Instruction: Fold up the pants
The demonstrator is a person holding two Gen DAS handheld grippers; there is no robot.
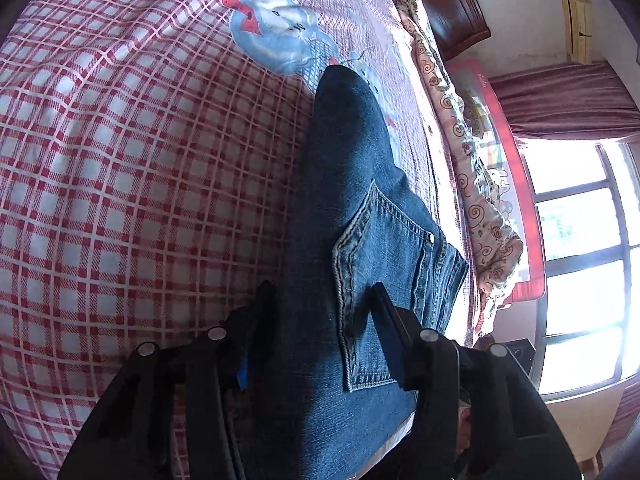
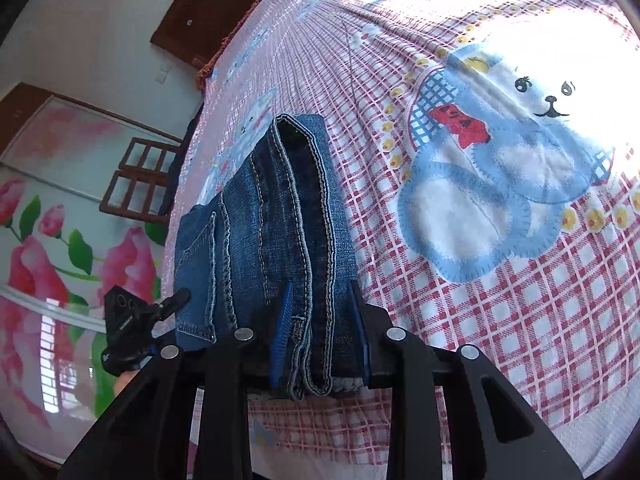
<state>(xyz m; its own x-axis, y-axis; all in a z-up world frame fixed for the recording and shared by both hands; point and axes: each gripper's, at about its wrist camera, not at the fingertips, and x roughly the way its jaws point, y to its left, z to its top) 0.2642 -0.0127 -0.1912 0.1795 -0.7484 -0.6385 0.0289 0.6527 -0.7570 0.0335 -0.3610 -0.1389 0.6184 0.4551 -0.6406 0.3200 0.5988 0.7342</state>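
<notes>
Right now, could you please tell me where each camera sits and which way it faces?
Left wrist: sits behind the left claw, looking along the jeans toward the window; its fingers straddle the denim.
Right wrist: sits behind the right claw, facing the headboard; the left claw shows.
Shared: jeans and plaid bedsheet.

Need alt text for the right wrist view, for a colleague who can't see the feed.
The right gripper is closed on a folded stack of blue jeans, hems and seams facing the camera, over a red-and-white checked bedsheet with a blue bear print. The left gripper touches the jeans' left edge.
</notes>
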